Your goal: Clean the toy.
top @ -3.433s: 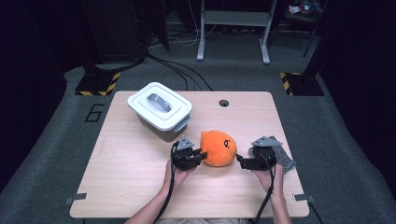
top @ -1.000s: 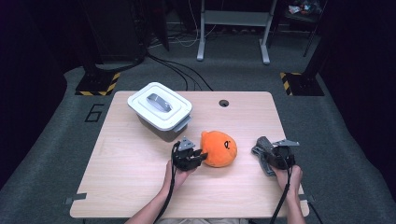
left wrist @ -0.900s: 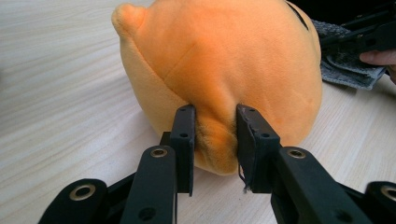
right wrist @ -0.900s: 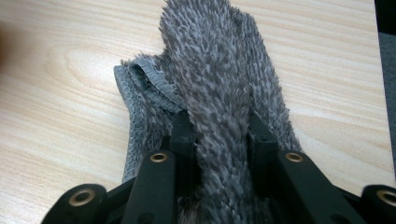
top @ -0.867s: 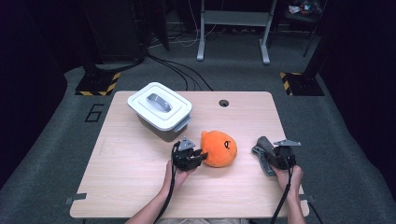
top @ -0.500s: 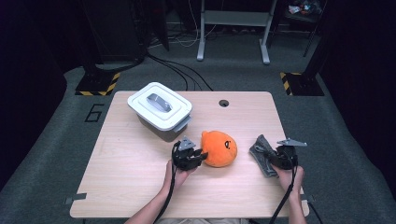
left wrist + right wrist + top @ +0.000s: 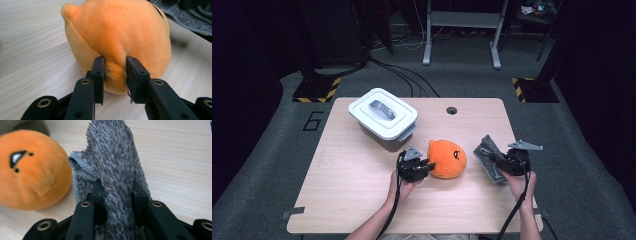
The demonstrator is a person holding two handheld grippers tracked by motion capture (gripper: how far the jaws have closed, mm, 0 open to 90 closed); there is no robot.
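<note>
An orange round plush toy (image 7: 447, 159) with a black eye mark rests on the wooden table (image 7: 362, 200), near the middle. My left gripper (image 7: 422, 167) is at the toy's left side, shut on a pinched fold of orange plush (image 7: 115, 72). My right gripper (image 7: 496, 161) is right of the toy, shut on a folded grey fuzzy cloth (image 7: 488, 156) that stands up between its jaws (image 7: 117, 195). The plush toy (image 7: 32, 170) lies just left of the cloth in the right gripper view.
A white lidded box (image 7: 383, 119) with a grey handle stands at the table's back left. A small round hole (image 7: 451, 110) is in the table near its far edge. Cables and stand legs lie on the dark floor beyond.
My right gripper has risen with the grey cloth, lifting its end off the table. Before that it had drawn the cloth rightward away from the toy. The left gripper and toy stayed put.
</note>
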